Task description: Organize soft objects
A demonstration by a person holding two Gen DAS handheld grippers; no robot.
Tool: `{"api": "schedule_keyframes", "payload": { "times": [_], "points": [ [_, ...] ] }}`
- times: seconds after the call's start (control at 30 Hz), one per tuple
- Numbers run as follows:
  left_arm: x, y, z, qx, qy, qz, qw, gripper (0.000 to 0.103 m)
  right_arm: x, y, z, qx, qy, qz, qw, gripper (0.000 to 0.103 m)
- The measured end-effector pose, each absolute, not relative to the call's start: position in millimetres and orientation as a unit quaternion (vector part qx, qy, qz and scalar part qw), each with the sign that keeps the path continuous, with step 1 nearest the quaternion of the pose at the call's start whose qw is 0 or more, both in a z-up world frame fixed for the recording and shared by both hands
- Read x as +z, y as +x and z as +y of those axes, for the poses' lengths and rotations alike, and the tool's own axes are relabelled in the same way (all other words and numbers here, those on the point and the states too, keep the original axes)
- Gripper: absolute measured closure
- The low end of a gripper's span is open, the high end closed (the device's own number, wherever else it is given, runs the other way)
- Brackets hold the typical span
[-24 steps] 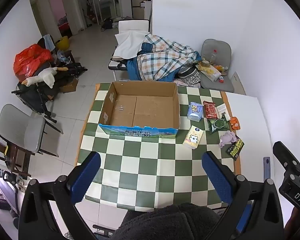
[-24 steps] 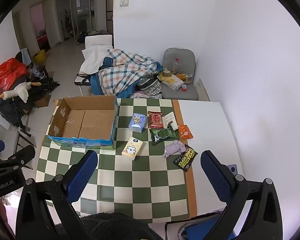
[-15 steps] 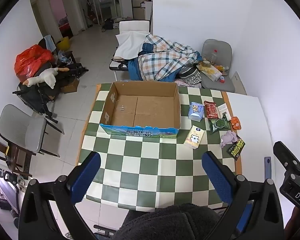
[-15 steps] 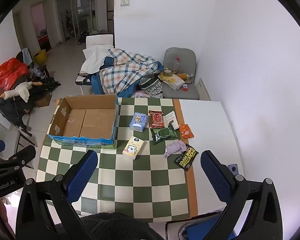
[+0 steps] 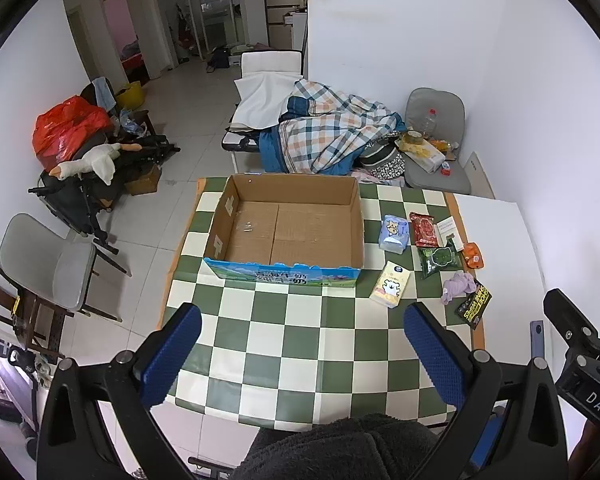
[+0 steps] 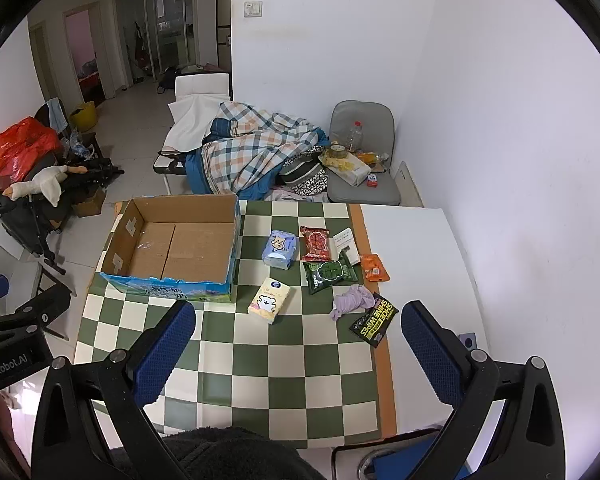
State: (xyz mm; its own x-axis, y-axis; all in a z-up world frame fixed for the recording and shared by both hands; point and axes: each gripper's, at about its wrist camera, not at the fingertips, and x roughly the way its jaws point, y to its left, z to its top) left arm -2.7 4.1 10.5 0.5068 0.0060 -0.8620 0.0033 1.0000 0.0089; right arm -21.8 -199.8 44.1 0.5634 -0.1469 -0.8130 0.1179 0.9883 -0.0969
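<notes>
Overhead, left gripper [image 5: 302, 344] and right gripper [image 6: 298, 340] both spread wide, empty; yellow tissue pack [image 6: 269, 299] lies beside cardboard box [image 6: 172, 246] on checkered cloth [image 6: 284, 360]; likely light, squashy, slick wrap; pinch across short sides

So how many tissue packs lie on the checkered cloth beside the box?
2: the blue tissue pack near the cardboard box wall, the yellow tissue pack nearer the camera. None seems hidden.
</notes>
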Motion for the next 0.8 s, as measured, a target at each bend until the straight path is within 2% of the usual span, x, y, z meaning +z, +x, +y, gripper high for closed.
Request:
{"api": "schedule_keyframes", "payload": {
  "times": [0.8],
  "points": [
    [10, -4, -4, -0.002, 0.005, 0.498, 0.867, 0.0, 43, -25, -198, -0.075, -0.012, 0.464, 0.883, 0.0]
  ]
}}
